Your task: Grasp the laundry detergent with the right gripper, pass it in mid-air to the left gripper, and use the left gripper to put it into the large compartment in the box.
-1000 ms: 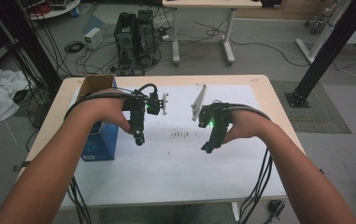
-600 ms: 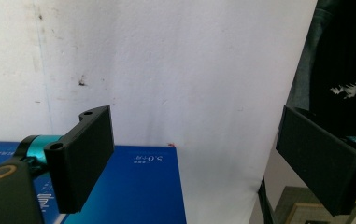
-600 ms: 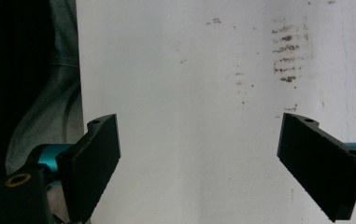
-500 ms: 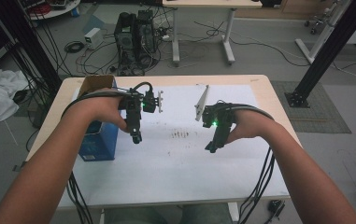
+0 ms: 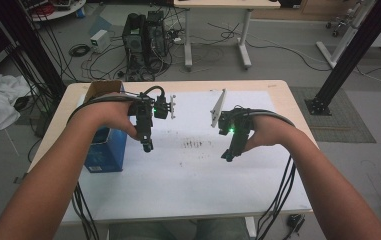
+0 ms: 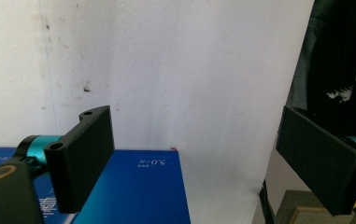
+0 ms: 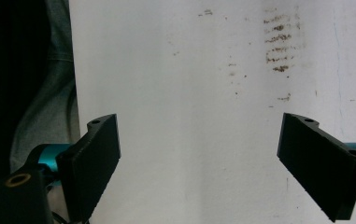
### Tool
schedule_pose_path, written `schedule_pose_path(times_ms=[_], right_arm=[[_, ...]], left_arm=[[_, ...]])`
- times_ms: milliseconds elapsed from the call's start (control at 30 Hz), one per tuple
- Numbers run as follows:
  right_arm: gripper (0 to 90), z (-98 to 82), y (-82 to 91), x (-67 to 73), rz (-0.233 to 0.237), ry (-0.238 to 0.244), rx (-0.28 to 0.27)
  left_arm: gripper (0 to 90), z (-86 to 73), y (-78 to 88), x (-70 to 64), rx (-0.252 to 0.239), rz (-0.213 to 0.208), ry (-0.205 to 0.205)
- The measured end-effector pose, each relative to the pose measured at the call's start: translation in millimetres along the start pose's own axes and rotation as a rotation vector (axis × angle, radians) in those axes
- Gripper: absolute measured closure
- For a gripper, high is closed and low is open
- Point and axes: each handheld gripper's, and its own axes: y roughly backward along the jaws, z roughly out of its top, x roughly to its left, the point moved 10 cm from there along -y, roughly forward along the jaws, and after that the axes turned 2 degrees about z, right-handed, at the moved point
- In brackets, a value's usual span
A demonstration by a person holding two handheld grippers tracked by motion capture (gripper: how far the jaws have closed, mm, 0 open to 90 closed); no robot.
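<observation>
My left gripper (image 5: 148,148) hangs over the white sheet (image 5: 188,175) left of the table's middle, tips pointing down toward the person, next to a blue box (image 5: 106,150). In the left gripper view its jaws (image 6: 194,154) stand wide apart with nothing between them. The blue box's top (image 6: 133,191) lies below them. My right gripper (image 5: 227,156) is held right of the middle, also tilted down. In the right gripper view it (image 7: 199,154) is open over bare white sheet, nothing between the jaws.
Brown smudges (image 5: 194,145) mark the sheet between the grippers and show again in the right gripper view (image 7: 278,46). An open cardboard box (image 5: 103,89) stands behind the blue box. Cables trail off the front edge. Computers and another table stand on the floor beyond.
The right gripper has edged slightly to the right. The left hand has kept its place, and both pairs of jaws stay as wide as before.
</observation>
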Motion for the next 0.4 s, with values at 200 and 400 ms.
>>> schedule_pose_path(times_ms=[200,400], right_arm=[[12.4,-0.2,-0.5,-2.3,-0.015,0.004,0.006],[12.4,2.5,-0.4,-1.0,-0.015,0.002,-0.010]], left_arm=[[11.3,1.2,0.9,-0.6,0.000,-0.001,-0.010],[11.3,2.6,1.3,-1.6,-0.003,0.000,-0.014]])
